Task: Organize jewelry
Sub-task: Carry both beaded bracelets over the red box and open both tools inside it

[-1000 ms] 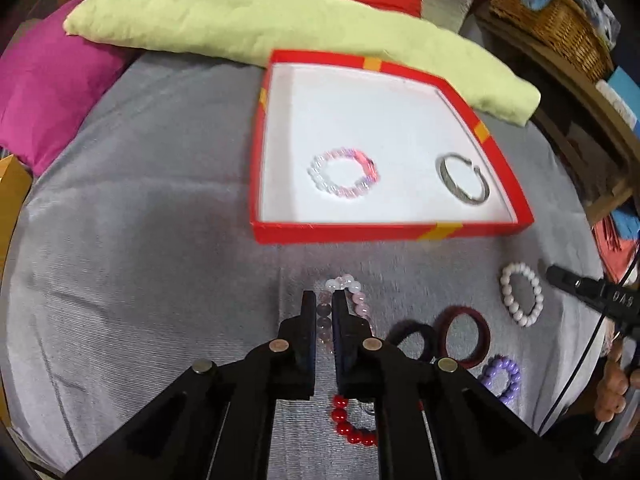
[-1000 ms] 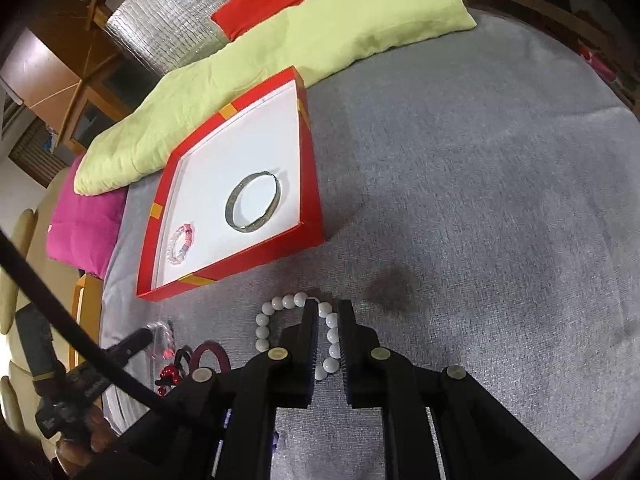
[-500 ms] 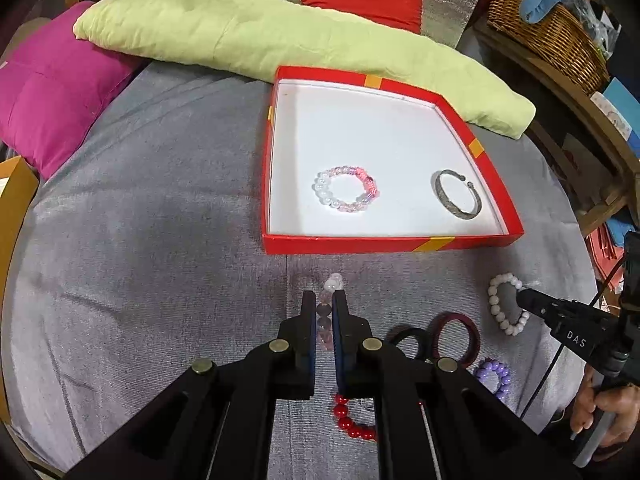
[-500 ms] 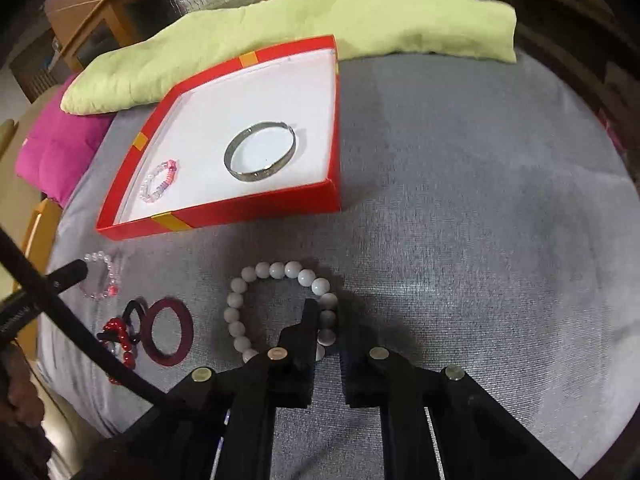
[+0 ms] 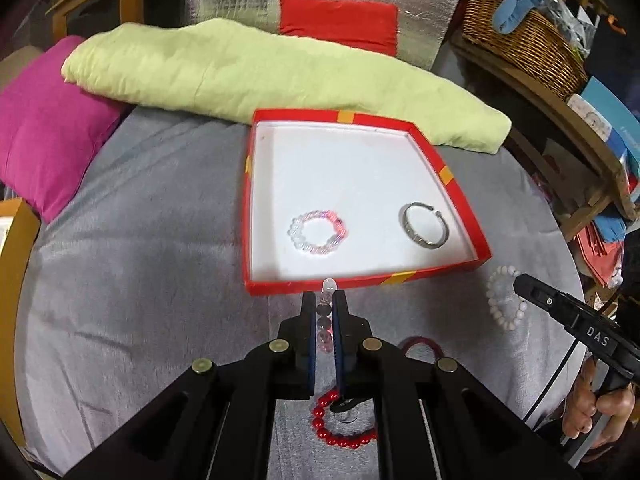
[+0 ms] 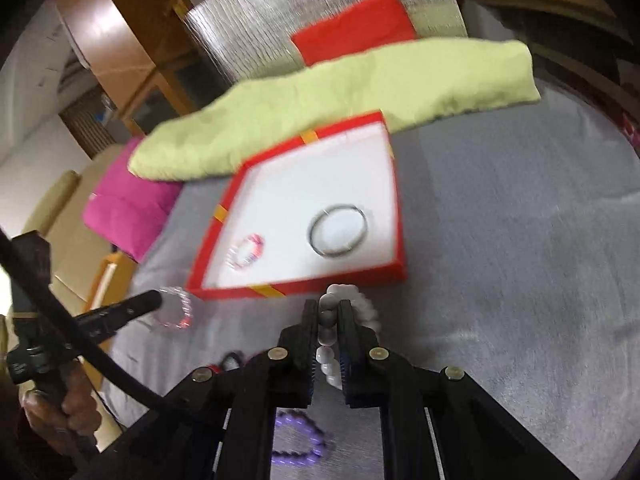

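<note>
A pale pink bead bracelet (image 5: pixel 325 316) is pinched between the nearly closed fingers of the left gripper (image 5: pixel 324 300), raised just short of the near wall of the red box (image 5: pixel 362 282). A white bead bracelet (image 6: pixel 340 320) is clamped likewise in the right gripper (image 6: pixel 329 308), close to the same wall. Inside the box a pink-and-clear bead bracelet (image 5: pixel 318 233) and a silver bangle (image 5: pixel 425 230) are laid apart on the white floor. On the grey cloth (image 5: pixel 140 260), a red bead bracelet (image 5: pixel 340 426), a maroon ring (image 5: pixel 420 345) and a purple bead bracelet (image 6: pixel 298 440) are seen.
</note>
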Demonstrator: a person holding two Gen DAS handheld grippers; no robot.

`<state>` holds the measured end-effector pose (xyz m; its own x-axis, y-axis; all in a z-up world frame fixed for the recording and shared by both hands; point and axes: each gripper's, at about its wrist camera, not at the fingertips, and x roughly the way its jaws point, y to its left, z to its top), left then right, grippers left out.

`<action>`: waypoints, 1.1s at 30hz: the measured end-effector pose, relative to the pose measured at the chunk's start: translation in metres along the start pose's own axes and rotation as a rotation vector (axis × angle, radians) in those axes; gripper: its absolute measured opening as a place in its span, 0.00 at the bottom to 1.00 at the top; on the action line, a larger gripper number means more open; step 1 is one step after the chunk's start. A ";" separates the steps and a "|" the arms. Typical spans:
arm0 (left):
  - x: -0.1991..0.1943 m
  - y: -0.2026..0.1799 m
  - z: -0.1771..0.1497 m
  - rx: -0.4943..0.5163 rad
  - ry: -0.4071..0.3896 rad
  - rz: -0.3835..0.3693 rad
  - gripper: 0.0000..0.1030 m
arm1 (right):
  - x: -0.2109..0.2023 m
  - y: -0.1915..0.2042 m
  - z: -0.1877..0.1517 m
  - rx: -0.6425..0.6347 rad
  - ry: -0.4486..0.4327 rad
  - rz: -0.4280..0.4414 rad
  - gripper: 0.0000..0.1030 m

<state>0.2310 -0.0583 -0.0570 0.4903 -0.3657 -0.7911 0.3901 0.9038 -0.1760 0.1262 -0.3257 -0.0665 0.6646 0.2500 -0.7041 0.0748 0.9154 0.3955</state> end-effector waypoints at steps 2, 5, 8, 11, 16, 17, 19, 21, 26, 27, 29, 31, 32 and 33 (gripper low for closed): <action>0.000 -0.003 0.004 0.013 -0.003 -0.006 0.08 | -0.006 0.006 0.001 -0.012 -0.027 0.034 0.10; 0.001 -0.008 0.011 0.039 -0.006 -0.003 0.08 | -0.005 0.017 0.004 -0.036 -0.049 0.061 0.10; 0.004 -0.011 0.019 0.061 -0.002 0.002 0.08 | 0.000 0.023 0.012 -0.034 -0.054 0.095 0.10; 0.012 -0.013 0.029 0.086 0.008 0.014 0.08 | 0.010 0.027 0.023 -0.020 -0.051 0.114 0.10; 0.030 -0.013 0.050 0.120 0.029 0.029 0.08 | 0.032 0.034 0.041 0.012 -0.027 0.166 0.10; 0.035 -0.012 0.054 0.120 0.037 0.028 0.08 | 0.035 0.034 0.044 0.019 -0.023 0.175 0.10; 0.043 -0.011 0.062 0.125 0.048 0.037 0.08 | 0.047 0.037 0.055 0.030 -0.015 0.198 0.10; 0.053 -0.009 0.072 0.134 0.063 0.038 0.08 | 0.058 0.038 0.066 0.045 -0.021 0.220 0.10; 0.073 -0.008 0.090 0.151 0.082 0.056 0.08 | 0.095 0.041 0.086 0.085 0.004 0.255 0.10; 0.076 -0.008 0.093 0.152 0.083 0.058 0.08 | 0.103 0.041 0.088 0.088 0.015 0.257 0.10; 0.083 -0.007 0.099 0.154 0.084 0.063 0.08 | 0.117 0.042 0.092 0.090 0.033 0.250 0.10; 0.090 -0.006 0.105 0.153 0.089 0.066 0.08 | 0.125 0.040 0.096 0.088 0.033 0.249 0.10; 0.096 -0.006 0.109 0.152 0.092 0.069 0.08 | 0.129 0.039 0.099 0.091 0.030 0.250 0.10; 0.100 -0.005 0.111 0.149 0.096 0.070 0.08 | 0.131 0.037 0.100 0.095 0.031 0.251 0.10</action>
<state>0.3644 -0.1243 -0.0698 0.4468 -0.2735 -0.8518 0.4721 0.8808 -0.0352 0.2908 -0.2906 -0.0849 0.6485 0.4762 -0.5939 -0.0195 0.7903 0.6123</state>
